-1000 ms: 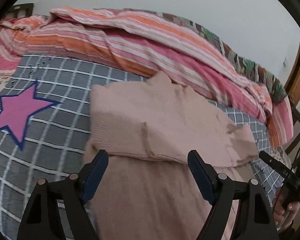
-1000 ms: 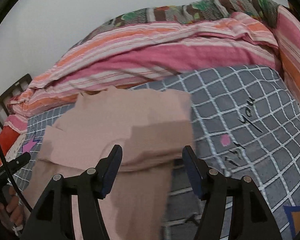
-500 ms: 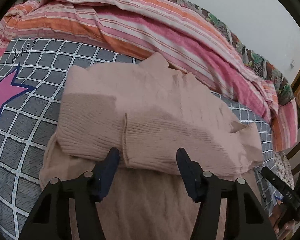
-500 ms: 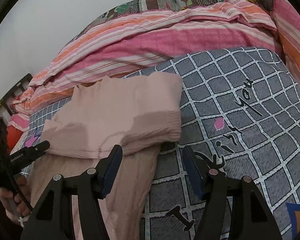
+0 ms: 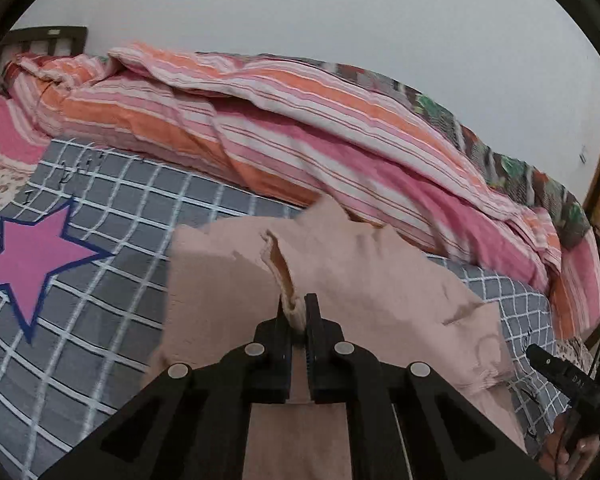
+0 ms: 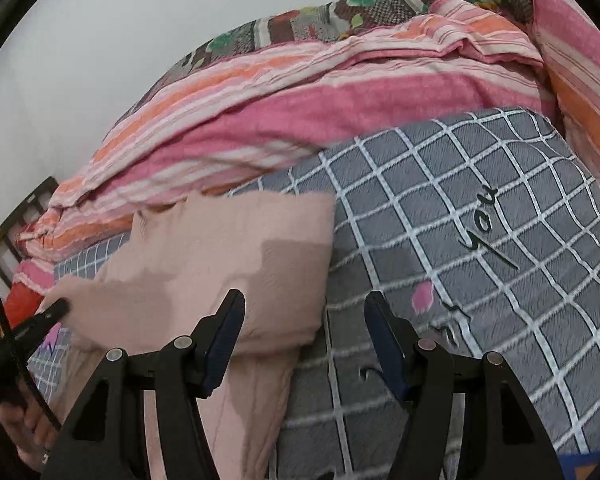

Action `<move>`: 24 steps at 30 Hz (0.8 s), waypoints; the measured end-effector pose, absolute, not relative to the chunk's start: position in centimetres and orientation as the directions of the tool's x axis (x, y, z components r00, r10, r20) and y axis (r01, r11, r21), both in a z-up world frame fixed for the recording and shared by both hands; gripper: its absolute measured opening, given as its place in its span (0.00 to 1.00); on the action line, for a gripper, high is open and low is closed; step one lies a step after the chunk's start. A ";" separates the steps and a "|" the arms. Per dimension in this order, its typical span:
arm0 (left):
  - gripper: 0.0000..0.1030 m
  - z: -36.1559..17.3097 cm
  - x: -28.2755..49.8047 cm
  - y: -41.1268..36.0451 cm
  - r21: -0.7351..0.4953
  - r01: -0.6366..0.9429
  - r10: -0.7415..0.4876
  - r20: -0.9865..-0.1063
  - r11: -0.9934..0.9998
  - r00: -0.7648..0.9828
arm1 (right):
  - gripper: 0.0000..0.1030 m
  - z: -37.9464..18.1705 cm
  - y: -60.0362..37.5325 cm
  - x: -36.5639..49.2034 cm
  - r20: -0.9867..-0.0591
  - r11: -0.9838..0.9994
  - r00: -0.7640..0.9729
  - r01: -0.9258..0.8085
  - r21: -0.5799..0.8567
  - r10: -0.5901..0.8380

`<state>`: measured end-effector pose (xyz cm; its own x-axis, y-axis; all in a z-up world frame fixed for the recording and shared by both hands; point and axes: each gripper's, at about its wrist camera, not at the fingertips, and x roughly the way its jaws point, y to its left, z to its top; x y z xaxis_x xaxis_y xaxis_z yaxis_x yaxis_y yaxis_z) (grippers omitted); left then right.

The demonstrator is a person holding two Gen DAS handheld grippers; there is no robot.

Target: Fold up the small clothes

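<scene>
While the pink garment (image 5: 380,280) lies on the checked bed sheet (image 5: 112,216) near the striped blanket (image 5: 260,120) at its far edge, the left gripper (image 5: 296,316) pinches its fold; the right gripper (image 6: 304,340) stands apart at its right edge.

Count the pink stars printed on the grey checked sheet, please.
1. The star is on the sheet, left of the garment in the left wrist view. A pink tip by the garment's left edge in the right wrist view is probably the same star. Others may be hidden.
</scene>
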<state>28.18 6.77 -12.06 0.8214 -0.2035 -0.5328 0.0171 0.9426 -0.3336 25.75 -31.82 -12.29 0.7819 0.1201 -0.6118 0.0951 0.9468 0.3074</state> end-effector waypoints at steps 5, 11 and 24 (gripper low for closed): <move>0.06 -12.7 28.8 8.3 -0.333 -0.035 -0.171 -0.568 0.942 0.805 | 0.60 -13.1 -31.5 27.7 -0.648 0.956 0.758 0.133 0.261 0.072; 0.08 -13.8 29.2 8.0 -0.296 -0.073 -0.134 -0.621 0.952 0.772 | 0.60 -14.4 -31.4 28.6 -0.705 0.959 0.708 0.167 0.230 0.045; 0.06 -15.9 29.4 9.1 -0.380 -0.077 -0.208 -0.651 0.922 0.730 | 0.60 -14.6 -29.4 28.2 -0.727 0.982 0.684 0.092 0.164 0.058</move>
<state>29.41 9.06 -15.92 0.7297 -0.2078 -0.6515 -0.0767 0.9218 -0.3799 28.21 -29.43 -14.63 0.6838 0.0580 -0.7274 0.0917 0.9821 0.1645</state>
